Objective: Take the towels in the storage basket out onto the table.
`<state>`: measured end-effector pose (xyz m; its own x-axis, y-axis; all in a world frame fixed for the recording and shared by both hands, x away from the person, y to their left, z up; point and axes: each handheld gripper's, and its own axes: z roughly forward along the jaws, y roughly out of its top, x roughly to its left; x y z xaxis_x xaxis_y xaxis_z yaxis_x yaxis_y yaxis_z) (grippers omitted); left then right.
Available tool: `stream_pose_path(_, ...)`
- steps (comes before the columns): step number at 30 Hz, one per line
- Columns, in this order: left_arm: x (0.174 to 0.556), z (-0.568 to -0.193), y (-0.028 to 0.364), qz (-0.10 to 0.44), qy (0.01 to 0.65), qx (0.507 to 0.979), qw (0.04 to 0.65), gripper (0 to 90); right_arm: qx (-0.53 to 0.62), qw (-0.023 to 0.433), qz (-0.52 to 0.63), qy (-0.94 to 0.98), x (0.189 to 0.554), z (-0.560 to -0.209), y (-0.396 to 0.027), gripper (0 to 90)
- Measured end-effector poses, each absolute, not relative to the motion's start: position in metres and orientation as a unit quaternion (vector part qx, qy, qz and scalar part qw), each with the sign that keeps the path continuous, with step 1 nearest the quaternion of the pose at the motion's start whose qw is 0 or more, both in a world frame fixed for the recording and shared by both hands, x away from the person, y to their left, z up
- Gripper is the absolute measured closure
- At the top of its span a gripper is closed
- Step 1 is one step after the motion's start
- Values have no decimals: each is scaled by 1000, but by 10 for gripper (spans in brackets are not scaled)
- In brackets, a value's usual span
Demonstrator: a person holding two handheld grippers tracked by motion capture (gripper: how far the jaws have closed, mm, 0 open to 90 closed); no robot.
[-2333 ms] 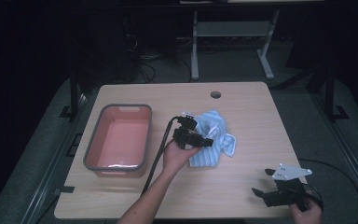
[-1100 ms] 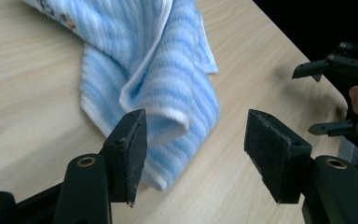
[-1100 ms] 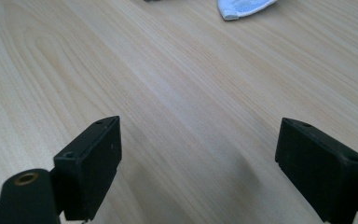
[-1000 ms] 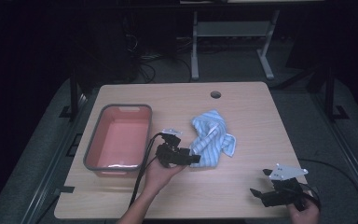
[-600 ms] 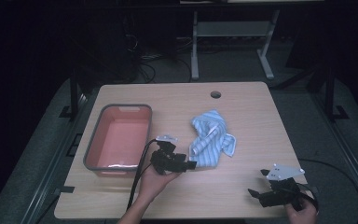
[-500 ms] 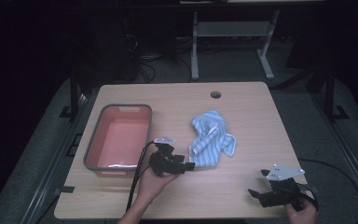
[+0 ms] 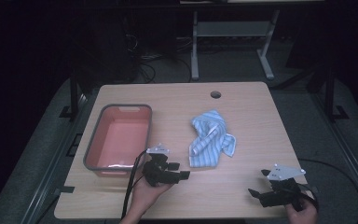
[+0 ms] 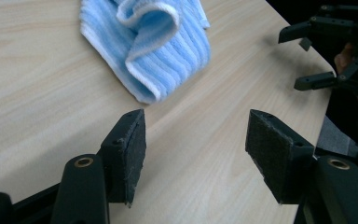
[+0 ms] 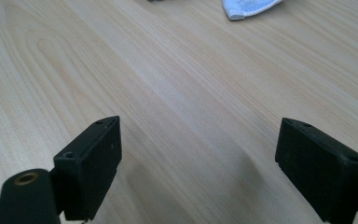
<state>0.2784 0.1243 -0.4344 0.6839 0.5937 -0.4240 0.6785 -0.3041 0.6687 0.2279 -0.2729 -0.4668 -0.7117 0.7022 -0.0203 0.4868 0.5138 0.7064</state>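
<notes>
- Two sets of black two-jaw tongs in play, one per hand, both over the light wood-grain bench (image 7: 242, 100).
- Left tongs (image 7: 181, 171): jaws stand well apart, nothing between the pads, bare bench under them. They sit low near the bench's front edge, just off the near right corner of the tub.
- Right tongs (image 7: 257, 185): jaws wide apart, empty, bare wood between them. They sit at the front right corner of the bench, grey three-cornered plate on top.
- Crumpled blue-and-white striped cloth (image 7: 210, 139): lies loose mid-bench, right of the tub, touched by neither set. In the left gripper view its near folded corner (image 8: 144, 44) is just ahead of the jaws.
- Pink rectangular plastic tub with grey rim (image 7: 91, 149): on the bench's left side, apart from the cloth.
</notes>
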Motion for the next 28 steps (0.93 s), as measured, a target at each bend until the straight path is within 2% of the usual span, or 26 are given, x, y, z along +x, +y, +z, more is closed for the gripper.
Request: stream_pose_path(28, 252, -449, 134, -35, 387, 805, 448, 346, 320, 156, 353, 865, 218, -461, -263, 138)
